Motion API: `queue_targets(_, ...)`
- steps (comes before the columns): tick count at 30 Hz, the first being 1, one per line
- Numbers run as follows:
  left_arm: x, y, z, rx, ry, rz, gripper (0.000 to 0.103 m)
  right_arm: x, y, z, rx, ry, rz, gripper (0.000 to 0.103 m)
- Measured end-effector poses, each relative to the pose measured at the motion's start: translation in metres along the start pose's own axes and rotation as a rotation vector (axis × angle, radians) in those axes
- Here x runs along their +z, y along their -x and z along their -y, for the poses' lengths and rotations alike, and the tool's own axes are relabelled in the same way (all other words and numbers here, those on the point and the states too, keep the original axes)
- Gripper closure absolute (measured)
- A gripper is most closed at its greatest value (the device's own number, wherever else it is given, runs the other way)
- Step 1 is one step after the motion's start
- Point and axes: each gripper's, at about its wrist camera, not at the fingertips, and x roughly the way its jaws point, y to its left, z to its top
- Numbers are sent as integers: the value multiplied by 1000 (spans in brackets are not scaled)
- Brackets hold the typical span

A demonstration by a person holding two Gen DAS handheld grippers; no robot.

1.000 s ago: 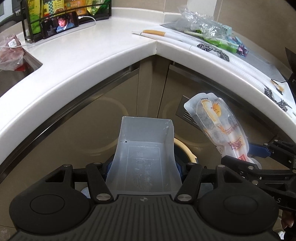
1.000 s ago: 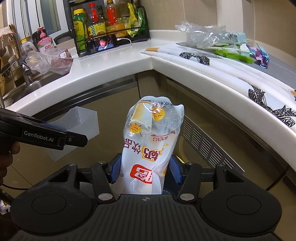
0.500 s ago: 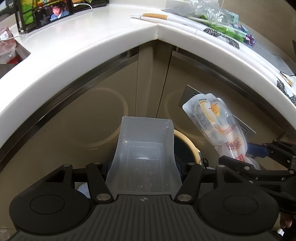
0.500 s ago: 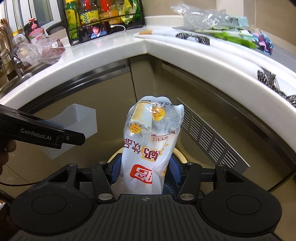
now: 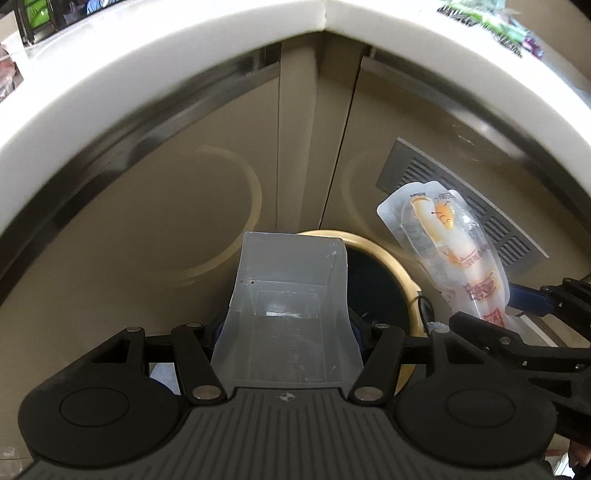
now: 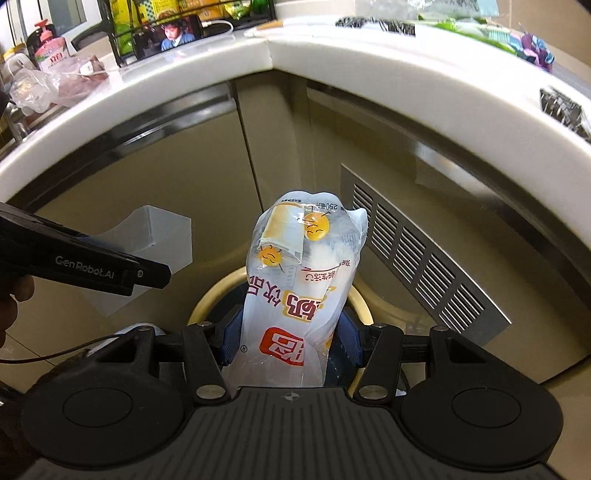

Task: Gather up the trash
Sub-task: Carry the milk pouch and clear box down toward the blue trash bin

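My left gripper [image 5: 288, 325] is shut on a clear plastic tray [image 5: 288, 295], held just above the near left part of a round bin with a tan rim [image 5: 391, 266] and a dark inside. My right gripper [image 6: 291, 339] is shut on a clear milk-drink pouch [image 6: 303, 273] with red print, held upright over the same bin [image 6: 210, 295]. The pouch [image 5: 450, 243] shows at the right of the left wrist view. The tray [image 6: 151, 240] and the left gripper body [image 6: 81, 262] show at the left of the right wrist view.
The bin stands on the floor in the corner of beige cabinets [image 5: 303, 147] under a white counter [image 6: 332, 55]. A vent grille [image 6: 417, 254] is on the right cabinet. On the counter are a phone [image 6: 177, 29], bottles, plastic bags [image 6: 55, 77] and wrappers.
Both grippers have moved down below the counter edge and closer to the bin, each still holding its item. The bin's rim and dark opening now show under the tray and pouch.
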Motion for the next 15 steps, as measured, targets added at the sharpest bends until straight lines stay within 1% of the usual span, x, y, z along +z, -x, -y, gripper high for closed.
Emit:
queue_targets(9, 5, -35, 5, 54, -16, -92, 38, 1, -39, 1, -18, 12, -74, 46)
queue_targets(15, 6, -60, 9, 88, -38, -135, 38, 3, -66, -1, -29, 38, -123, 46)
